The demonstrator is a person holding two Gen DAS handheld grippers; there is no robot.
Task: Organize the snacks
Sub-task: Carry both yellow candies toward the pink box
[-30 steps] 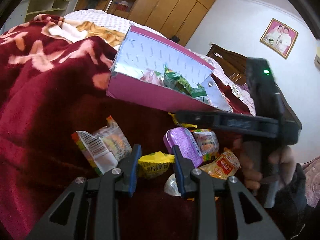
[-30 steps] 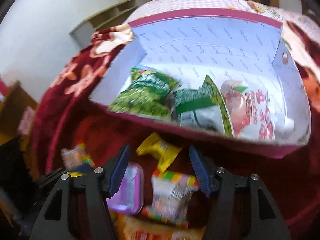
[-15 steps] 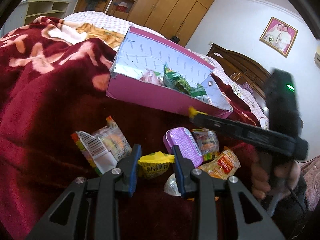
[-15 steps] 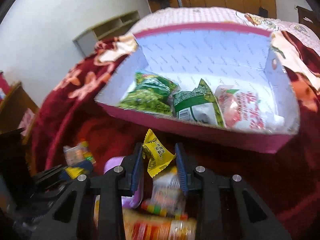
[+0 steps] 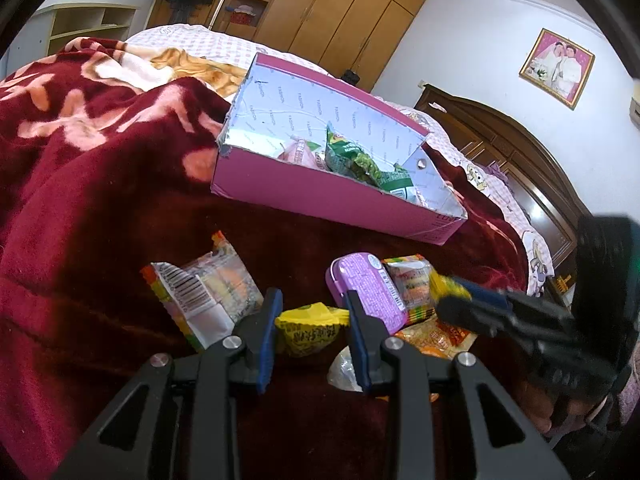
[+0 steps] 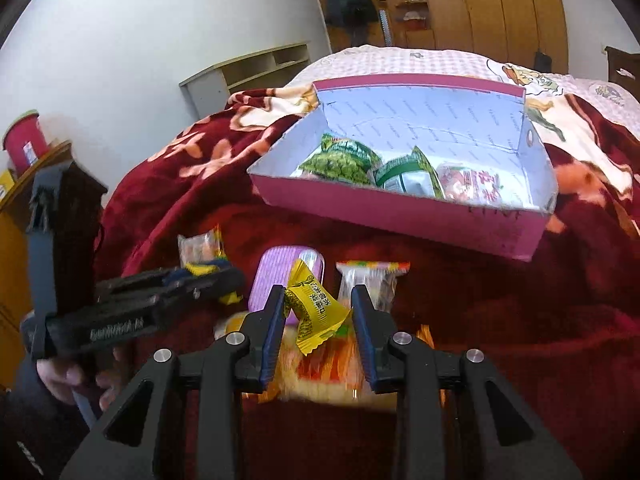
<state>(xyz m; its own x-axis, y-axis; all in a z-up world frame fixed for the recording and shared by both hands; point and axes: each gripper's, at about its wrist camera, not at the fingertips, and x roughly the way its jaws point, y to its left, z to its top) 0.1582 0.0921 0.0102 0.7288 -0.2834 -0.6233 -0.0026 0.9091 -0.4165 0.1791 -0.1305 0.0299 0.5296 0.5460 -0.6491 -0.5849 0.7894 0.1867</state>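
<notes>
My left gripper (image 5: 312,334) is shut on a yellow snack packet (image 5: 310,330) just above the red blanket. My right gripper (image 6: 318,320) is shut on another yellow packet (image 6: 316,312) and holds it lifted over the snack pile; this gripper also shows in the left wrist view (image 5: 472,304). A pink cardboard box (image 5: 320,196) lies beyond, holding green packets (image 6: 340,160) and a pink-white packet (image 6: 472,182). A purple tin (image 5: 366,286), a striped clear packet (image 5: 408,280) and an orange packet (image 5: 440,336) lie loose in front of it.
A clear packet with a barcode (image 5: 204,300) lies left of my left gripper. The red floral blanket (image 5: 80,160) covers the bed and rises at the left. A dark wooden headboard (image 5: 520,160) stands at the right, a shelf unit (image 6: 248,72) by the wall.
My right gripper closed on the yellow packet, lifted it and drew back from the box toward the near side. My left gripper stayed shut on its yellow packet, hardly moving.
</notes>
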